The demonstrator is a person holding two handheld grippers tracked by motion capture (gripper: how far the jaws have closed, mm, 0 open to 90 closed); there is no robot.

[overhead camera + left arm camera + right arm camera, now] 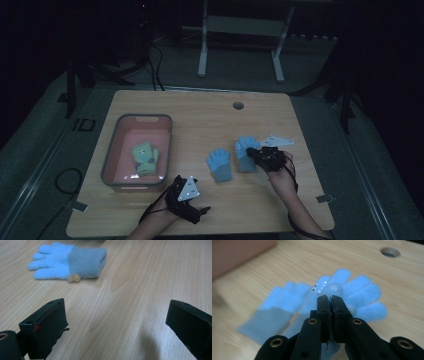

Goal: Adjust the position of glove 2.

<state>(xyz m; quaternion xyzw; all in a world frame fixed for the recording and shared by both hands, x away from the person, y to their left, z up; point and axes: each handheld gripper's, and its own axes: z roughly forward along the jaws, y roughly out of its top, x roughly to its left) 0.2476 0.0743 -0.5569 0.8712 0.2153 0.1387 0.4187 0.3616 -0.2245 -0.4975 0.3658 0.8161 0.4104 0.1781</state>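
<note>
Two light blue gloves with grey cuffs lie on the wooden table [200, 115]. My right gripper [254, 154] [330, 298] is shut on the right-hand blue glove [244, 149] [362, 297], which has small googly eyes, pinching its fabric near the middle. The other blue glove [219, 164] [279, 307] lies flat just to its left. My left gripper [201, 212] [116, 306] rests open near the table's front edge with bare wood between its jaws. In the left gripper view that flat blue glove [67, 261] lies farther off, fingers pointing left.
A grey-rimmed pink bin [145, 118] [237, 252] stands at the table's left and holds a green glove [145, 159]. A round cable hole [238, 105] [390, 251] sits near the far edge. A white frame [240, 30] stands beyond the table.
</note>
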